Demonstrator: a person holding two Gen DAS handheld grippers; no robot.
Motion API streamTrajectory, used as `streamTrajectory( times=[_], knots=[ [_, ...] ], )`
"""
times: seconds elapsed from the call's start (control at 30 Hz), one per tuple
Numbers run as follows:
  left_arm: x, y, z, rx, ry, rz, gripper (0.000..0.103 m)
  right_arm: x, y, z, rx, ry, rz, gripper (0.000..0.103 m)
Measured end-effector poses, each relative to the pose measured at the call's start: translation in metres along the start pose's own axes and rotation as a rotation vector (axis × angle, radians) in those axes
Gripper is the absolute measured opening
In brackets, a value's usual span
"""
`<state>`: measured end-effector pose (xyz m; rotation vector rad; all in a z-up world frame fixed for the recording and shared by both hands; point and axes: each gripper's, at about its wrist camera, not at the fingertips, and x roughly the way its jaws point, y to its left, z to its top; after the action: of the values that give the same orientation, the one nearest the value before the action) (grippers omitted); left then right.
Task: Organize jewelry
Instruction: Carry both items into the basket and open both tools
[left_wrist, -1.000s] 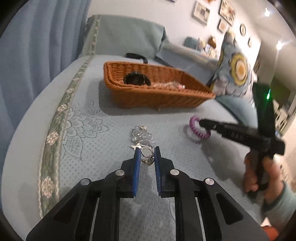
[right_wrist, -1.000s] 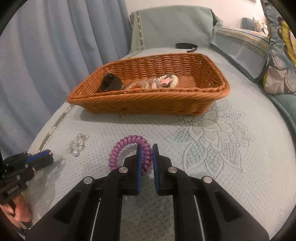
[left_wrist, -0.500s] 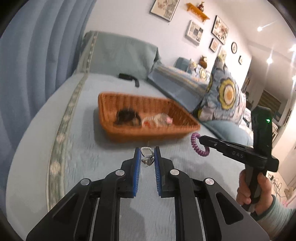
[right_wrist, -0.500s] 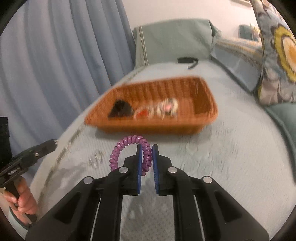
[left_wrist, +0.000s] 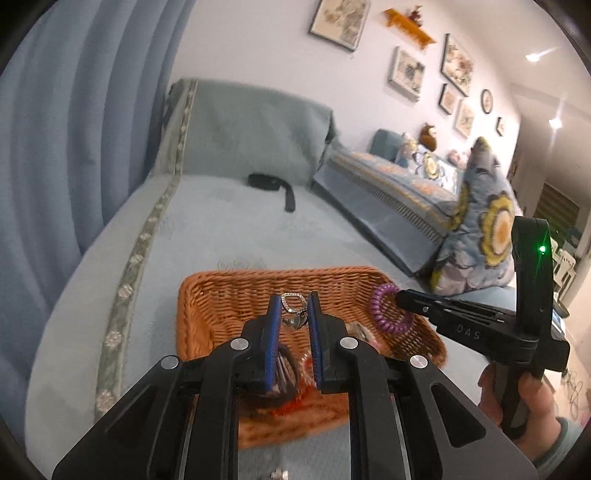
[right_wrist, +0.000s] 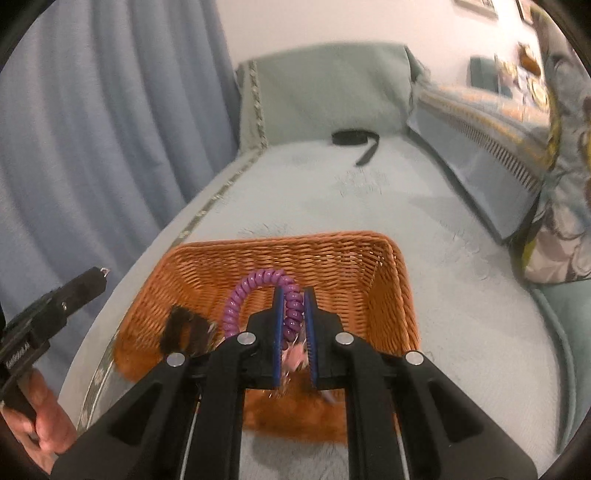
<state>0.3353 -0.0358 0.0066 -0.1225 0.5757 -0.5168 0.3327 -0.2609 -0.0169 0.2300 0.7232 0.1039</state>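
My left gripper (left_wrist: 292, 298) is shut on a silver chain piece with a small pendant (left_wrist: 293, 312) and holds it above the orange wicker basket (left_wrist: 207, 291). My right gripper (right_wrist: 293, 295) is shut on a purple spiral bracelet (right_wrist: 258, 280) and holds it above the same basket (right_wrist: 391, 273). The right gripper with the bracelet (left_wrist: 384, 306) also shows in the left wrist view, over the basket's right side. A dark item (right_wrist: 181, 328) and pale pink pieces (right_wrist: 295, 358) lie inside the basket.
The basket stands on a pale blue-green sofa seat (left_wrist: 221, 229). A black band (left_wrist: 273, 184) lies further back on the seat. A floral cushion (left_wrist: 487, 225) leans at the right. Blue curtains (right_wrist: 92, 129) hang at the left.
Both grippers lifted their pieces off the seat and moved forward. They now hang over the basket, which sits close under the fingers.
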Motion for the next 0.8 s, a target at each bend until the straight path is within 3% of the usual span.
streamTrajectory(
  times=[0.2, 0.33, 0.4, 0.6, 0.73, 0.8],
  knots=[
    [0.044, 0.005, -0.004, -0.003, 0.095, 0.038, 0.013, 0.046, -0.011, 0.004, 0.071, 0.115, -0.023, 0.009],
    [0.058, 0.007, -0.011, -0.007, 0.14, 0.032, 0.015, 0.051, -0.015, 0.001, 0.086, 0.13, -0.034, 0.01],
    [0.057, 0.007, -0.014, -0.009, 0.14, 0.021, 0.032, 0.052, -0.017, 0.0, 0.092, 0.141, -0.028, 0.01],
    [0.026, 0.002, -0.016, -0.001, 0.083, -0.033, 0.043, 0.032, -0.019, -0.005, 0.102, 0.127, 0.015, 0.011],
    [-0.02, -0.002, -0.023, 0.008, 0.01, -0.051, 0.046, -0.008, -0.003, -0.02, 0.068, 0.069, 0.058, 0.011],
    [-0.042, -0.004, -0.03, 0.018, -0.018, -0.045, 0.047, -0.027, 0.008, -0.029, 0.046, 0.04, 0.071, 0.016]
  ],
)
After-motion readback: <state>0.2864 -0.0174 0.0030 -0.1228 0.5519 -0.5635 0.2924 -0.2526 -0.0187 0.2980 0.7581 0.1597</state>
